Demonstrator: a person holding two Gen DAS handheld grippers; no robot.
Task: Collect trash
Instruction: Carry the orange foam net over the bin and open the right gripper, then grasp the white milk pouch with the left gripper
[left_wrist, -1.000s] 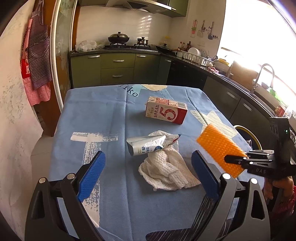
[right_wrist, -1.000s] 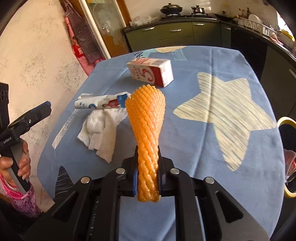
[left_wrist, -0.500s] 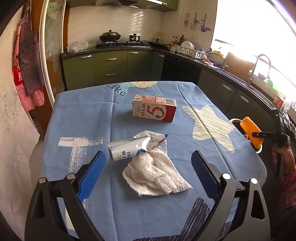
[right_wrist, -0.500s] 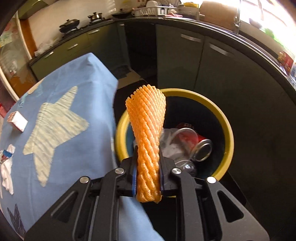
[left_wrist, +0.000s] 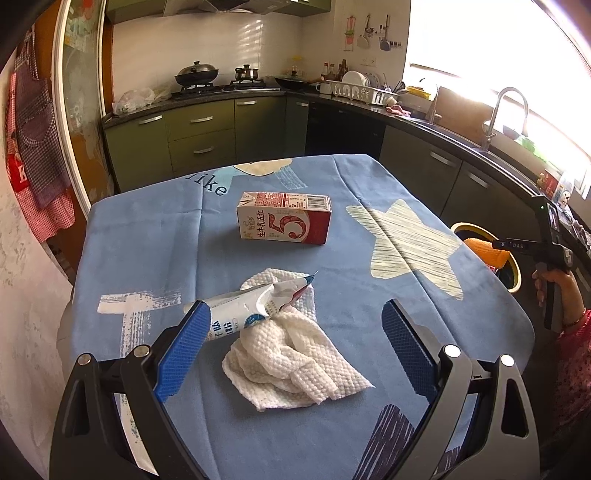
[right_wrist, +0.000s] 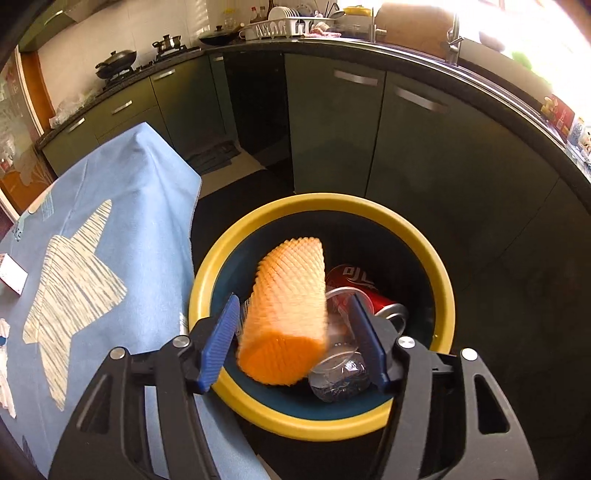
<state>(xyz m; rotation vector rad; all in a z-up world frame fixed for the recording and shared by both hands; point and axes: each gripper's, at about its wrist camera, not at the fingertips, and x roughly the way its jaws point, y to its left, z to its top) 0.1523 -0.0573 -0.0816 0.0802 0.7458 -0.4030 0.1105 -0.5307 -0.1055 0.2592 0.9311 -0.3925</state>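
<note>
The right gripper (right_wrist: 291, 347) sits right over the yellow-rimmed trash bin (right_wrist: 436, 273), jaws spread apart with a clear gap on both sides of the orange foam net sleeve (right_wrist: 286, 310) – so it isn't pinching anything. The sleeve is a bit blurry, sits between the two blue pads without visibly touching either, and is tilted with its far end pointing up and away, over the bin's mouth. Down inside the bin there's a red soda can (right_wrist: 354, 284) and some clear plastic stuff (right_wrist: 340, 373), partly hidden behind the sleeve. The bin stands on the floor just beside the edge of the table with the blue tablecloth (right_wrist: 122, 206), in front of dark green cabinets (right_wrist: 332, 122). From the left wrist view, the left gripper (left_wrist: 291, 347) hangs above the near end of the table, jaws wide apart and holding nothing. Between and just past its blue pads is a crumpled white paper towel (left_wrist: 291, 362), and a squashed milk pouch (left_wrist: 251, 306) lies across the towel's far-left part, its near end right by the left pad – can't tell if they touch. Further back, well apart from those, a red and white milk carton (left_wrist: 284, 221) lies on its side on the cloth. Off at the right edge you can see the other gripper held in the person's hand (left_wrist: 554, 284) with the orange sleeve at its tip, over the bin.
</note>
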